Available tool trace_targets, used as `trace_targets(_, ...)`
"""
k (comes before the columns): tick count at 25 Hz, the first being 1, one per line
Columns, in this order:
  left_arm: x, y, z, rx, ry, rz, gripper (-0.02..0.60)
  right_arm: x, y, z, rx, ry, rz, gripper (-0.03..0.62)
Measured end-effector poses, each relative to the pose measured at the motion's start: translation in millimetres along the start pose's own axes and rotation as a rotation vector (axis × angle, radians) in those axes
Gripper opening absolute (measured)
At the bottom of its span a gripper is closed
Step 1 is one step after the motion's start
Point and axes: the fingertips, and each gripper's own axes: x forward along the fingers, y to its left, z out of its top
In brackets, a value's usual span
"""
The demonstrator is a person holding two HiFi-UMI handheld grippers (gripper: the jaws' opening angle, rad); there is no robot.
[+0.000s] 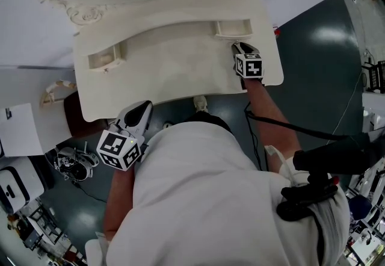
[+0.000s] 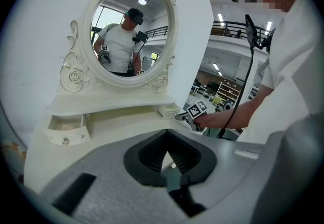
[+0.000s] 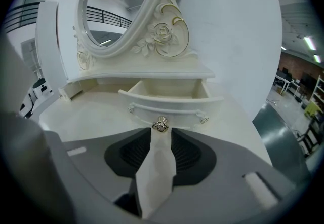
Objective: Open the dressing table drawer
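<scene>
Since the right drawer [image 3: 167, 101] already stands drawn out from under the mirror shelf, its hollow open to view, the task looks close to done. It sits at the far right of the dressing table's tabletop [image 1: 180, 72]. The right hand-held gripper [image 1: 239, 49] has its jaws set narrow on the small metal knob [image 3: 161, 124] at the middle of the drawer front, with the knob caught just at their tips. That knob is the place to hold, since the curved front offers nothing else to pinch. I judge the drawer light and stiff, a small, seemingly empty box that should slide on a gentle, straight pull toward the near edge. The knob looks hard, rounded and probably slippery, so a skewed tug could let it slip free or rack the drawer in its slot. The left hand-held gripper [image 1: 139, 112] hangs off the near left edge of the tabletop, jaws together and empty. At the far left a matching left drawer [image 1: 105, 58] also stands out.
</scene>
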Motion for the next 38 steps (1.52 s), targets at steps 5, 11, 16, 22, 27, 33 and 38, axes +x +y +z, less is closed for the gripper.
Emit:
trace_targets(5, -12, 2, -3, 0.006, -0.004, -0.007, 0.003, -15, 7, -16, 0.026, 0.024, -0.007, 0.119)
trace_targets(11, -30, 5, -12, 0.008, -0.017, -0.014, 0.003, -38, 32, -33, 0.005, 0.048, 0.001, 0.049)
trace_targets(16, -46, 10, -23, 0.010, -0.024, -0.015, 0.003, -57, 65, -49, -0.013, 0.068, 0.036, 0.004)
trace_targets(22, -68, 14, -37, 0.011, -0.032, -0.017, 0.003, -82, 111, -65, -0.045, 0.088, 0.095, 0.002)
trace_targets(27, -87, 18, -54, 0.007, -0.028, -0.018, 0.003, -105, 153, -70, -0.090, 0.088, 0.147, 0.002)
trace_targets(33, -109, 24, -77, 0.002, -0.020, -0.026, 0.003, -131, 203, -71, -0.153, 0.058, 0.190, 0.000)
trace_targets(38, -127, 26, -96, 0.004, -0.013, -0.035, 0.003, -149, 235, -73, -0.183, 0.035, 0.206, 0.000)
